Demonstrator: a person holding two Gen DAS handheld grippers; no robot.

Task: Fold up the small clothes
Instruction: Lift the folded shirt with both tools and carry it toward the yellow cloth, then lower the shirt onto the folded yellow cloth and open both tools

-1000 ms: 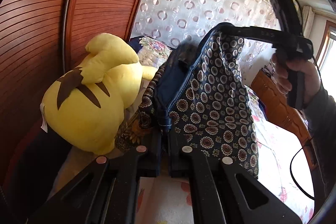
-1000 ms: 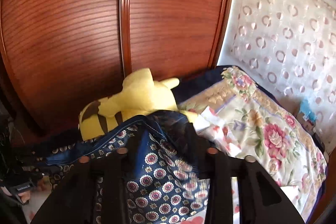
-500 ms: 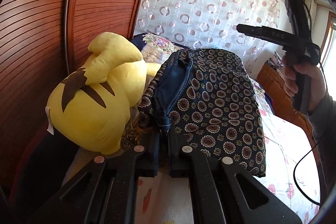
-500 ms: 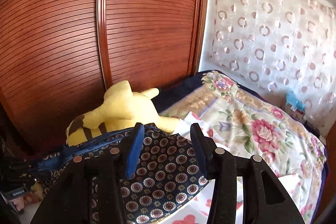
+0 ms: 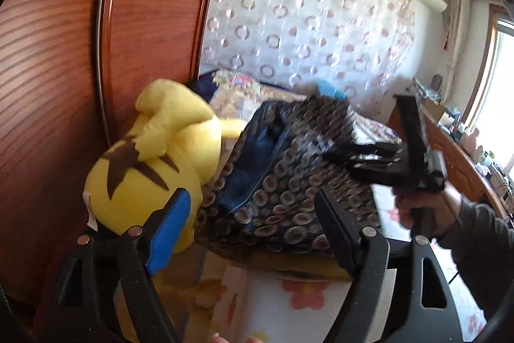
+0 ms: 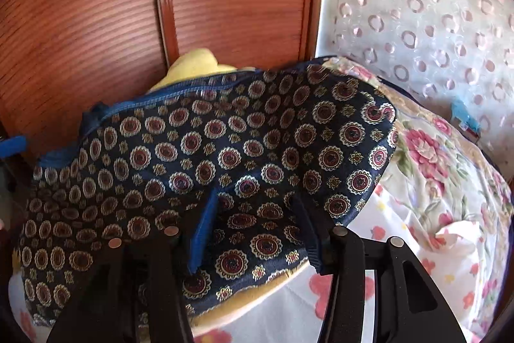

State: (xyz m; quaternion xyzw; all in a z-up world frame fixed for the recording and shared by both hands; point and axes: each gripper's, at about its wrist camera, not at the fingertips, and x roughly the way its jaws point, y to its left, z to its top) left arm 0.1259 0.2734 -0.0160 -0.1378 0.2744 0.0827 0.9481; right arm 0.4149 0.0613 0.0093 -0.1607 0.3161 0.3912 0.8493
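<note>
A dark navy garment with round medallion print and a blue waistband lies folded on the bed. My left gripper is just short of its near edge, jaws opening wide, with nothing pinched between them. In the left wrist view my right gripper shows blurred, low over the garment's right part, held by a hand. In the right wrist view my right gripper is down on the garment. Its jaws are opening; cloth lies between the fingers without being pinched.
A yellow plush toy leans against the ribbed wooden wardrobe door, touching the garment's left side. A floral quilt covers the bed to the right. A patterned curtain hangs behind, and a wooden dresser stands far right.
My left gripper let go of the waistband, opened wide and lifted back. My right gripper released the raised cloth and dropped onto it. The garment fell from hanging to lying flat.
</note>
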